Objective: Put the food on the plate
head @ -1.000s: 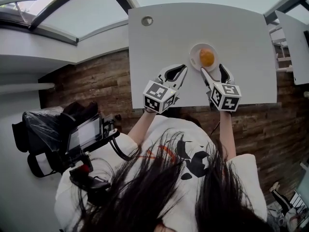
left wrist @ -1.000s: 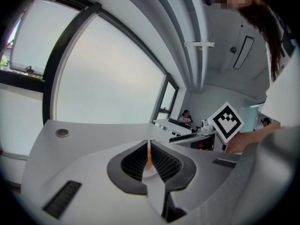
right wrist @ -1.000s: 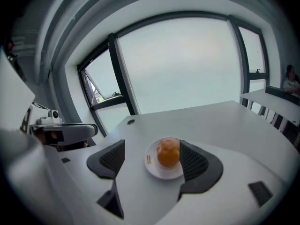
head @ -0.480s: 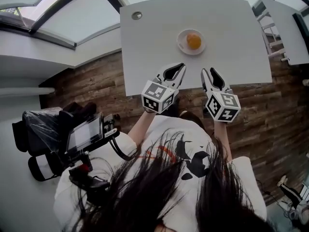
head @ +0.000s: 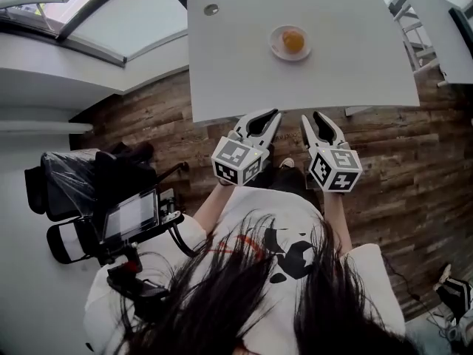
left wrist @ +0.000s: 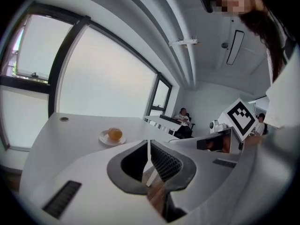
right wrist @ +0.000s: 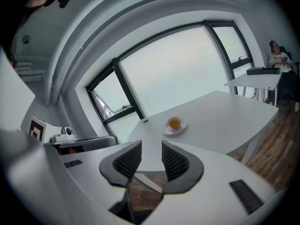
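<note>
A round orange piece of food point(head: 293, 41) sits on a small white plate point(head: 278, 49) on the white table point(head: 236, 72). Both grippers hang over the wooden floor, short of the table's near edge and well apart from the plate. My left gripper point(head: 271, 115) is shut with nothing in it; its pads nearly meet in the left gripper view point(left wrist: 148, 144). My right gripper point(head: 318, 117) is shut and empty too, though a narrow gap shows between its pads point(right wrist: 151, 146). The food point(right wrist: 174, 123) and the plate point(right wrist: 167, 131) lie far ahead of the jaws. They also show in the left gripper view: food point(left wrist: 115, 134), plate point(left wrist: 104, 139).
A small metal disc point(head: 212, 9) is set in the table's far left corner. Another white table point(head: 440, 21) stands at the right. A black camera rig point(head: 126, 220) is at my left side. A seated person point(left wrist: 183, 119) is at a far desk.
Both grippers have drawn back from the table to over the floor. The right jaws, open beside the plate a second ago, have closed on nothing. The food stays on the plate.
</note>
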